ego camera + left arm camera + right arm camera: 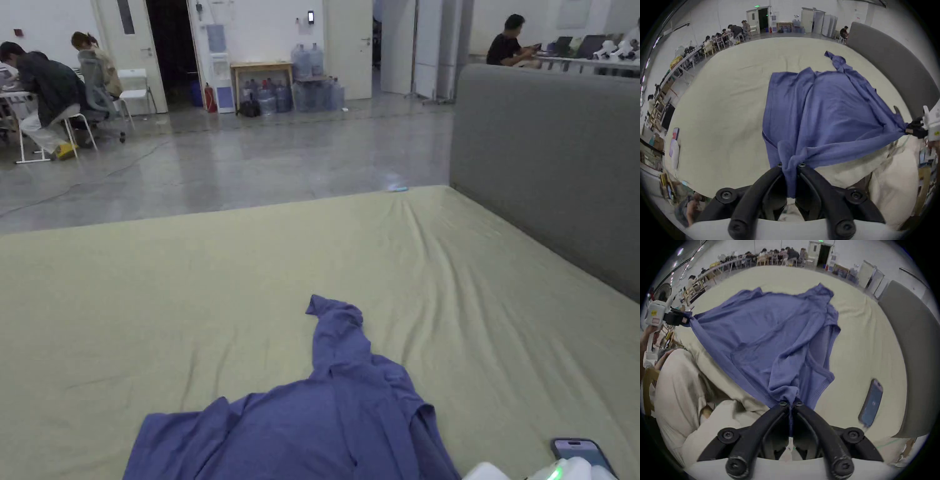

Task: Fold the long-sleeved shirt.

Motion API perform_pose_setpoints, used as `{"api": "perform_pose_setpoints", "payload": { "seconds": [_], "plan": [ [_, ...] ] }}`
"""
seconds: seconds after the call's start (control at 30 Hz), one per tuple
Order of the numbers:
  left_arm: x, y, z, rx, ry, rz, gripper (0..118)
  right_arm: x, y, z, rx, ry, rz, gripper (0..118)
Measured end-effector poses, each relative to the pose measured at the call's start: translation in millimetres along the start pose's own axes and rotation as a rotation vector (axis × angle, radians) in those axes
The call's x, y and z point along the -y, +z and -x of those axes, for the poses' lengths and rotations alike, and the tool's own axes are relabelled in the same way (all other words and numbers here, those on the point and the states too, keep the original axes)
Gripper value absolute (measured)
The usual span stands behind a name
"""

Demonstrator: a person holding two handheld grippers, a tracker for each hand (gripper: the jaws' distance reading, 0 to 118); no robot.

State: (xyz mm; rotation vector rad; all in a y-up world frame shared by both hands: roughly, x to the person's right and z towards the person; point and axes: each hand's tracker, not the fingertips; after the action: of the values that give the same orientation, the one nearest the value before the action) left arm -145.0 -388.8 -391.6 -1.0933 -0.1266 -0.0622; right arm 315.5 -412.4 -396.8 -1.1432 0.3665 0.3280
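Observation:
A blue long-sleeved shirt [325, 419] lies on the pale green bed sheet [187, 281], one sleeve trailing away toward the far side. In the left gripper view my left gripper [791, 165] is shut on a bunched edge of the shirt [826, 110]. My right gripper [790, 403] is shut on another bunched corner of the shirt [769, 331]. The near edge is stretched and lifted between the two. Each gripper also appears in the other's view: the right gripper [909, 129] at the right edge, the left gripper [686, 319] at the left edge.
A phone [581, 453] lies on the sheet by the near right corner. A grey padded headboard [550, 162] runs along the bed's right side. The person's light trousers [682, 386] are at the near edge. People sit at desks [44, 94] across the floor.

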Motion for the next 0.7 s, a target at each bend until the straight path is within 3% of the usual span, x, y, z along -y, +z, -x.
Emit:
{"api": "perform_pose_setpoints", "payload": {
  "seconds": [0.37,0.57,0.6,0.63,0.7],
  "plan": [
    [25.7,-74.9,14.8,-0.006,0.003,0.201,0,5.1,-57.4,-6.3,-0.042,-0.110,0.179,0],
    [27.4,-77.1,19.1,0.005,0.028,0.184,0,6.6,-68.2,-12.8,-0.063,-0.148,0.180,1],
    [29.8,-79.0,20.9,0.008,0.047,0.174,10,7.6,-69.3,-13.0,-0.064,-0.147,0.178,5],
    [29.7,-77.7,23.3,0.015,0.098,0.164,10,7.4,-68.6,-13.1,-0.065,-0.145,0.175,5],
    [23.8,-58.6,29.0,0.017,0.162,0.151,27,3.5,-53.6,-15.0,-0.054,-0.138,0.170,9]
  ]
}}
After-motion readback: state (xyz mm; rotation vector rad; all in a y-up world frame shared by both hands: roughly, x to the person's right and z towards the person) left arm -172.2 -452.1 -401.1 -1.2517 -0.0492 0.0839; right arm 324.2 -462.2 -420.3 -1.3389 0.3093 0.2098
